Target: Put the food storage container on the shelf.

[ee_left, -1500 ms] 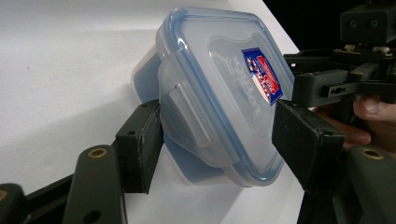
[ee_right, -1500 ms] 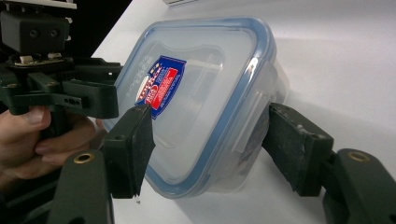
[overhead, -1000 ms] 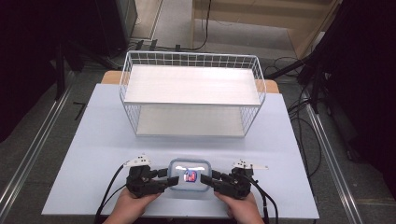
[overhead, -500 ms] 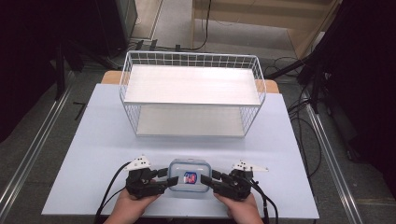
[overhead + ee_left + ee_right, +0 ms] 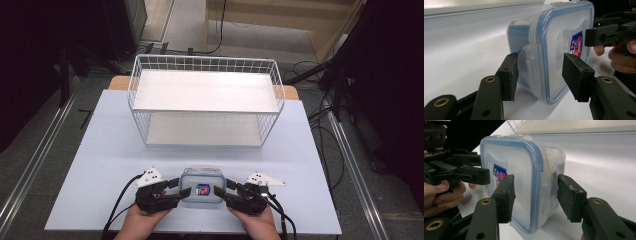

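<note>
Both tools, left [image 5: 184,188] and right [image 5: 220,190], straddle the clear blue-rimmed plastic box's [image 5: 202,185] side latches at the tabletop's [image 5: 100,150] near edge, pads not visibly pressing; box unlifted, white wire shelf rack [image 5: 205,97] bare.

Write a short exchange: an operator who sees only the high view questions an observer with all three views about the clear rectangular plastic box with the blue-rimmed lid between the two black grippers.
Operator: From above, the clear rectangular plastic box sits on the table between the left gripper and the right gripper. What lies between the left jaws?
Observer: A clear latch flap on the box's short side, folded down. One jaw stands beside it and the other over the lid.
Operator: And the right one?
Observer: Its jaws straddle the opposite flap in the same way. I cannot tell whether they press on it.
</note>
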A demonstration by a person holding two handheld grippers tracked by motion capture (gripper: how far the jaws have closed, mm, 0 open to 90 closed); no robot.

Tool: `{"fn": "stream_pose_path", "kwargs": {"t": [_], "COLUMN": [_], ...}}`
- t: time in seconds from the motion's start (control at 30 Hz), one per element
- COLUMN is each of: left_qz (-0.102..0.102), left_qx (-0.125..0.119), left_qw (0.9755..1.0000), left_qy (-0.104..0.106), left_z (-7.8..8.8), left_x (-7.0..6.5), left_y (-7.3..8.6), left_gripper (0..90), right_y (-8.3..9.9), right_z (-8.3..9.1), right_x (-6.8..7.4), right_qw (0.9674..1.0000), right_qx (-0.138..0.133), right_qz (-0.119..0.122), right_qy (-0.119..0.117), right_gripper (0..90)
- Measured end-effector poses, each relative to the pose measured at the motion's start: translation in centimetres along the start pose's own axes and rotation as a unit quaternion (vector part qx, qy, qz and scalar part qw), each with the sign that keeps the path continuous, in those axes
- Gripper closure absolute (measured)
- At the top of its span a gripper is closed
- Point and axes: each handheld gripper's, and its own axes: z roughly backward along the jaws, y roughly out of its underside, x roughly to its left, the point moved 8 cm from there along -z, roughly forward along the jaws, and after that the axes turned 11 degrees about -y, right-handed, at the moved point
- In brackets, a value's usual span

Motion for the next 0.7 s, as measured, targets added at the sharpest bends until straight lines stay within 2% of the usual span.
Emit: {"fn": "stream_pose_path", "kwargs": {"t": [0.1, 0.4, 0.53, 0.57, 0.6, 0.7], "left_qz": [-0.003, -0.028, -0.035, -0.039, -0.039, -0.046], "left_qx": [-0.009, -0.042, -0.058, -0.064, -0.064, -0.082], "left_qw": [0.9999, 0.9986, 0.9975, 0.9969, 0.9969, 0.9952], "left_qy": [-0.004, -0.017, -0.021, -0.023, -0.023, -0.028], "left_z": [0.1, 0.5, 0.8, 1.0, 1.0, 1.4], "left_x": [-0.1, -0.4, -0.7, -0.8, -0.8, -1.2], "left_y": [-0.1, -0.7, -1.1, -1.3, -1.3, -1.9], "left_gripper": [48.2, 48.1, 48.1, 48.0, 48.0, 48.0], "right_y": [-0.2, -0.9, -1.3, -1.5, -1.5, -2.0], "right_z": [0.0, 0.2, 0.5, 0.6, 0.6, 1.0], "right_x": [0.1, 0.5, 0.8, 1.0, 1.0, 1.5], "right_qw": [1.0, 0.9987, 0.9975, 0.9964, 0.9964, 0.9947], "right_qx": [-0.006, -0.022, -0.031, -0.038, -0.038, -0.05], "right_qz": [0.004, 0.045, 0.061, 0.074, 0.074, 0.088], "right_qy": [0.001, 0.009, 0.013, 0.014, 0.014, 0.016], "right_gripper": [50.5, 49.6, 49.3, 49.3, 49.3, 48.9]}}
